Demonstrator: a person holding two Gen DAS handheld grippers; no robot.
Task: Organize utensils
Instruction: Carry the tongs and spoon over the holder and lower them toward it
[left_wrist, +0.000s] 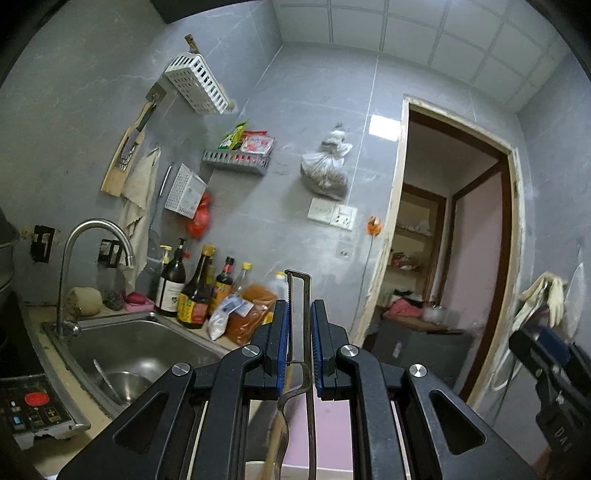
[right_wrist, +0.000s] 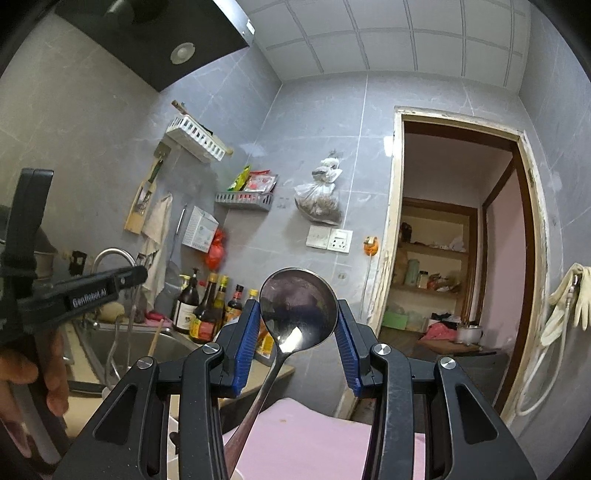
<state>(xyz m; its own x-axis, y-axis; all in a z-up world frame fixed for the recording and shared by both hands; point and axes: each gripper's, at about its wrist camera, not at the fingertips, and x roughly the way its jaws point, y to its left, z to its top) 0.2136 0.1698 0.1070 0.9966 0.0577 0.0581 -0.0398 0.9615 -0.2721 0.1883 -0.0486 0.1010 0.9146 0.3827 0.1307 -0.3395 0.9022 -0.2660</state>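
Left tongs (left_wrist: 299, 334), ribbed blue pads on black arms, are clamped nearly closed on a thin metal peeler (left_wrist: 298, 314), its slim wire frame poking up between the pads, handle curving down and a pale stick beside it; right tongs (right_wrist: 298, 334) grip a shiny steel ladle (right_wrist: 298, 308) by its round bowl, pads pressing both edges, stem dropping toward pink cloth (right_wrist: 325, 439); one steel sink (left_wrist: 140, 347) with a curved tap (left_wrist: 94, 251), about six dark bottles (left_wrist: 192, 291) in a row on the worktop; two white slotted baskets (left_wrist: 199, 83) on the grey tile wall; only the right view shows a hand (right_wrist: 22, 380) holding the left tool; only the left view shows the bowl in the sink.
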